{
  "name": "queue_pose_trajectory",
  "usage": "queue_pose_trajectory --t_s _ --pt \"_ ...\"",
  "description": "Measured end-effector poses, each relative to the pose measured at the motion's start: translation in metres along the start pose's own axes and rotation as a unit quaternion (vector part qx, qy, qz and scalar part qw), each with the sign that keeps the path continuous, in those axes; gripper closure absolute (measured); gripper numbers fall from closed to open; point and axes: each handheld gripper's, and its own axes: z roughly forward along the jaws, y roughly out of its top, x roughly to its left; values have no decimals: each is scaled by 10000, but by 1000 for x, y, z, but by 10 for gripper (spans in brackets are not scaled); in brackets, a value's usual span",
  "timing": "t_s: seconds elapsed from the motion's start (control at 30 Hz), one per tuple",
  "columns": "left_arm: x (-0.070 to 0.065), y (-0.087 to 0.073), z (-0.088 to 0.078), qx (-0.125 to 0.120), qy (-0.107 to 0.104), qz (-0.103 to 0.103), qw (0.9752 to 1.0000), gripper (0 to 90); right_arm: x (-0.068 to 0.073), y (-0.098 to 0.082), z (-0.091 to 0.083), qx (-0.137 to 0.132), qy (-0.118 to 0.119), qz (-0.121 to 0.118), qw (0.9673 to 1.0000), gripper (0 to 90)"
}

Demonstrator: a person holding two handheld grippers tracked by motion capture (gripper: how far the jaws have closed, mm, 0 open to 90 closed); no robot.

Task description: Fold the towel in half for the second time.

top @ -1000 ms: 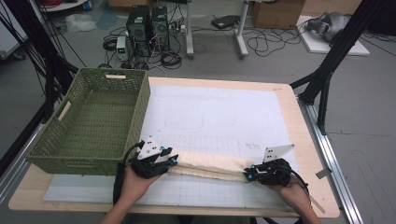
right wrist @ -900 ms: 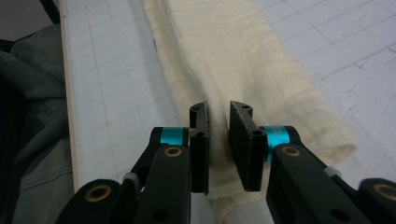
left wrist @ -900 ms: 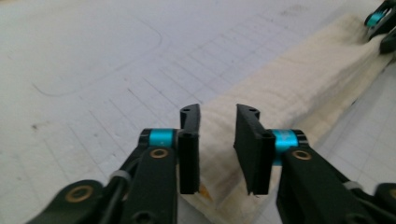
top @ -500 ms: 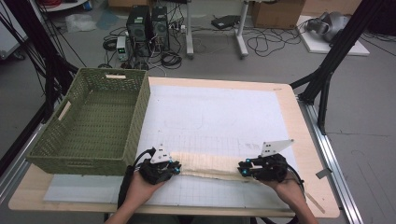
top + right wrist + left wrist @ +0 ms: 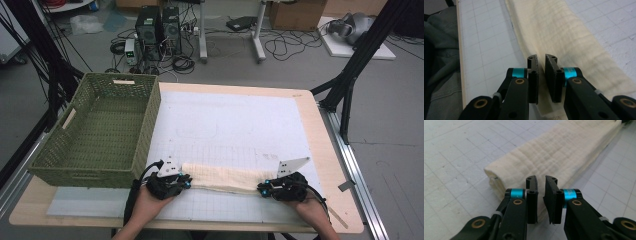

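Both hands are resting low at the table's (image 5: pixel 320 115) near edge, the left gripper (image 5: pixel 186 181) and right gripper (image 5: pixel 262 189) pointing inward, jaws nearly closed.

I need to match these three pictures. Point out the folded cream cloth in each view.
High view: the folded cream cloth lies near the front table edge, between the two tools.
Left gripper view: it runs from just above the jaws to the upper right.
Right gripper view: it runs from top centre to lower right.
Shared landmark: the white gridded mat.

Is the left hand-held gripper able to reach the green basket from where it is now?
Probably yes. The left hand-held gripper sits at the cloth's left end, just beside the basket's near corner, with nothing between them.
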Motion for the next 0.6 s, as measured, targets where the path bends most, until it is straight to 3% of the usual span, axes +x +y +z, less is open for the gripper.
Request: queue_pose_trajectory --t_s 0.1,0.23,0.43,0.6 --pt "2 5 -4 -115 56 -4 9999 783 2 6 -3 -165 -12 -55 9998 779" --pt "4 6 -7 -92 83 35 9999 764 2 12 -10 -383 -34 -61 9992 772" --pt "4 -3 -3 118 48 -29 9999 742 0 -2 -3 9 -80 -47 10000 751" --pt "-1 2 -2 89 82 106 9999 873 0 -1 -4 85 -161 -82 9998 799"
